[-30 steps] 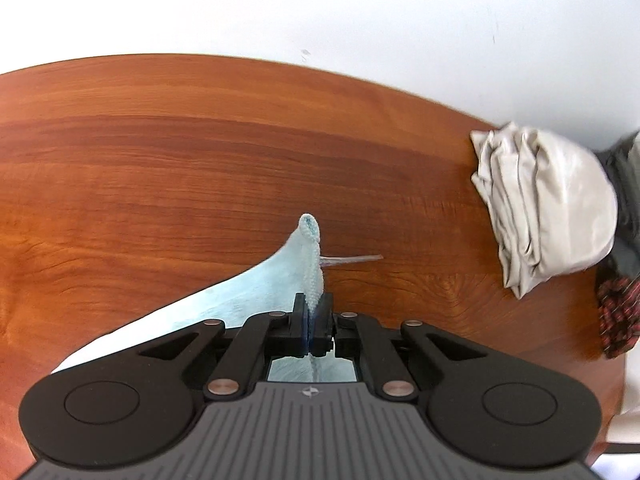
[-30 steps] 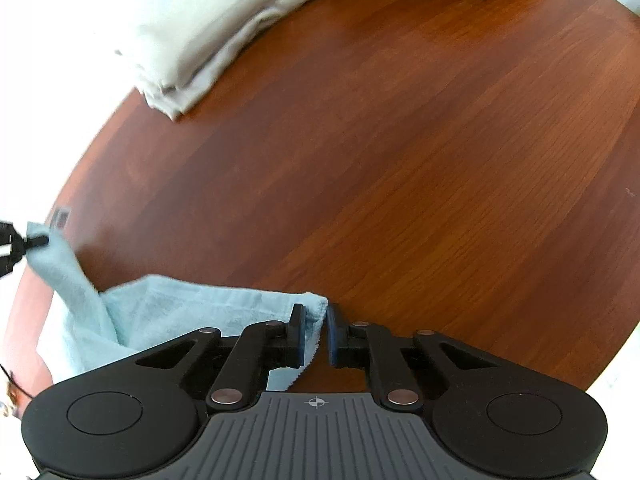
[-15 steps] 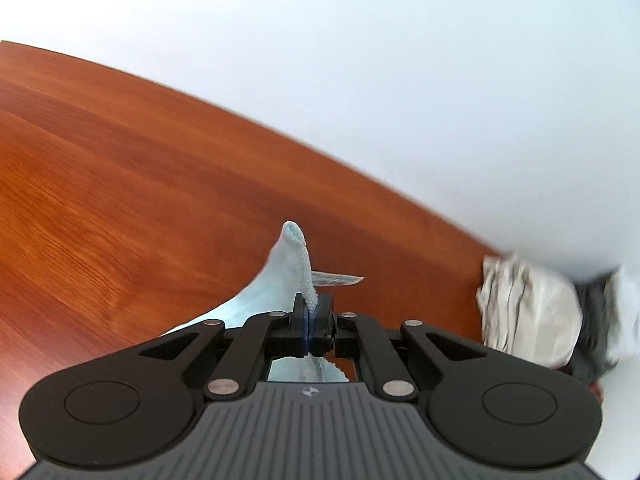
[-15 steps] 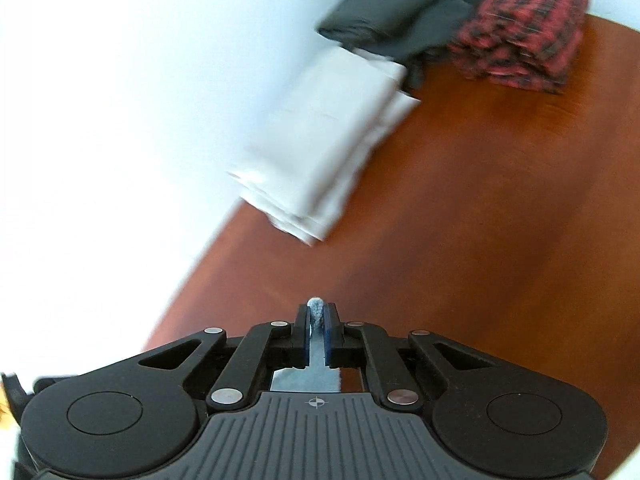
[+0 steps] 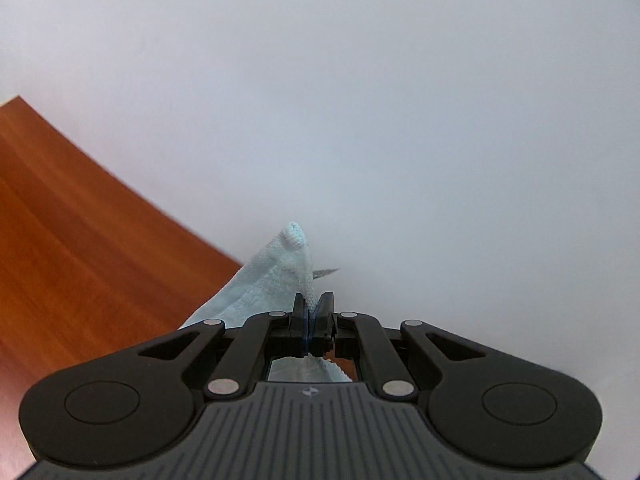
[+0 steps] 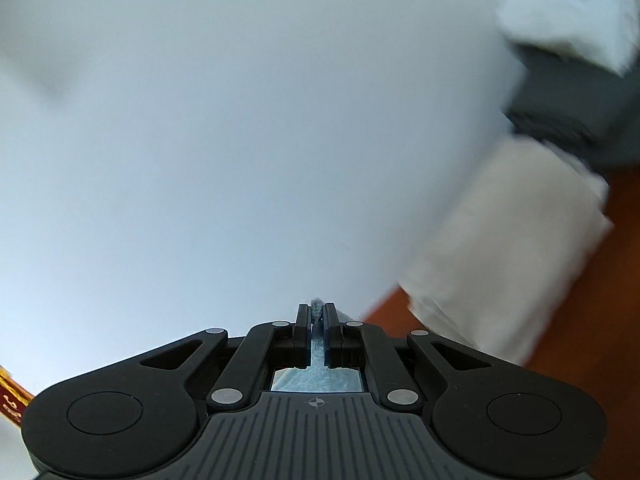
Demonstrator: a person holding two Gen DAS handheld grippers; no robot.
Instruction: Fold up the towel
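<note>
Pale blue terry is what my left gripper (image 5: 313,307) has pinched between its closed fingers: a corner of the towel (image 5: 276,280) pokes up past the fingertips in a little rolled peak, with a thin tag or thread end sticking out to the right of it. From that corner the cloth slopes away down and to the left, passing under the black linkage, and more of it shows through the small window behind the pads. Further left in that view lies the reddish-brown wooden table (image 5: 80,248), its far edge cutting diagonally against a plain white wall (image 5: 360,100) that fills most of what I see.

Moving across to my right gripper (image 6: 317,314), its fingers are also clamped on the towel (image 6: 318,380): a narrow ridge of blue fabric stands squeezed between the pads, just reaching the tips, and the cloth spreads out flat in the window below. White wall again takes up most of this view. To the right, blurred, a folded cream cloth (image 6: 512,248) lies on the table (image 6: 580,320), with a dark grey garment (image 6: 572,108) behind it and something white (image 6: 572,12) above that, too smeared to make out.
</note>
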